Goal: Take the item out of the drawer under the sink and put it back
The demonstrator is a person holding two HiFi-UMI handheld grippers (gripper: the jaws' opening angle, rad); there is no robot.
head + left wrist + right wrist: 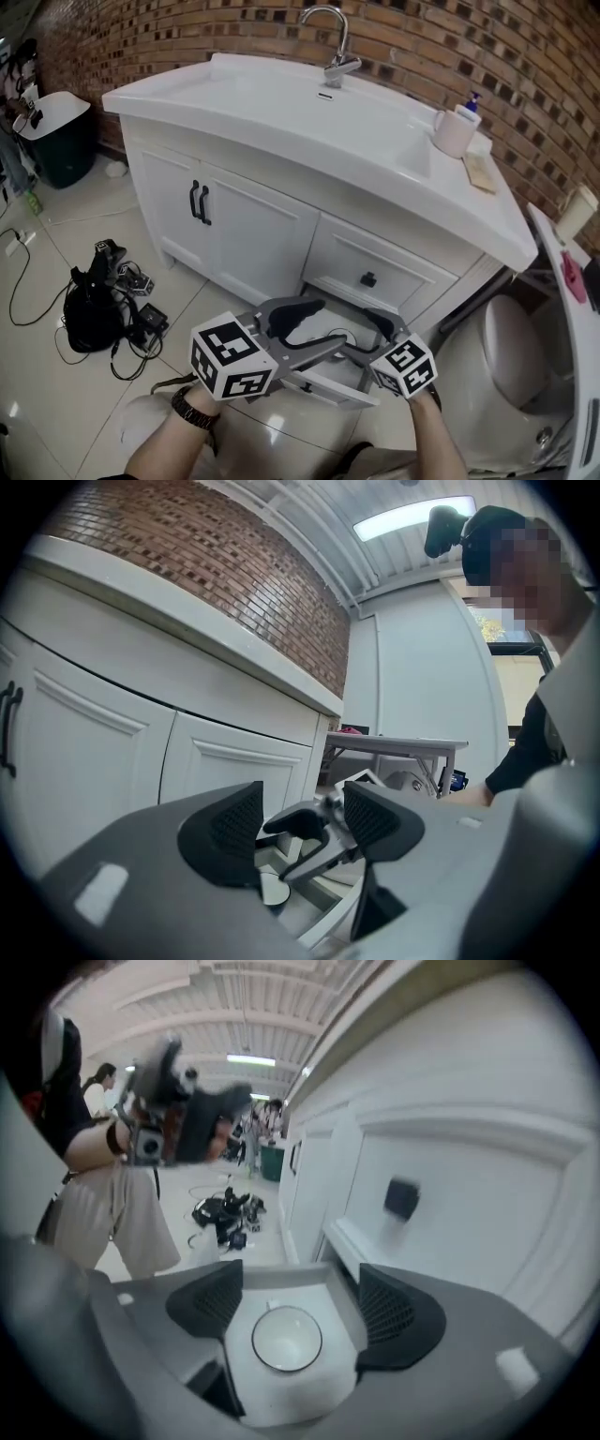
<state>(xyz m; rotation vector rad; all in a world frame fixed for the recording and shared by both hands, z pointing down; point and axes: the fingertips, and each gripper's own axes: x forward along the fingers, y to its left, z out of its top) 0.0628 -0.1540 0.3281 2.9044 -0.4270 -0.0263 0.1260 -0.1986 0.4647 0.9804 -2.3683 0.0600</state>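
1. Left gripper [302, 822]: released, jaws spread wide. I see nothing clamped; between its pads I only see the other gripper's jaw tip.
2. Right gripper [300, 1283]: also released, jaws wide apart and not touching anything.
3. The task item is a small white bowl [287, 1338] with a thin dark rim. It sits upright on the floor of the open drawer [309, 1387]. In the right gripper view it shows in the gap between the jaws but lies below them, clear of both pads.
4. From the left gripper view I catch only an edge of the bowl, low in the drawer and under the jaws.
5. In the head view both grippers hover close together over the pulled-out bottom drawer, and their jaw tips nearly meet above it. I can't make out the bowl clearly there.
6. The upper drawer with its black knob [368, 279] is closed, directly above the open one.
7. The white vanity [253, 225] has double doors with black handles [199, 202] on the left, both closed.
8. On the countertop, the faucet [336, 47] stands at the back against the brick wall [187, 28], and a white mug [455, 131] sits near the right end.
9. On the tiled floor left of the vanity there is a pile of black gear and cables [94, 305], well apart from the grippers.
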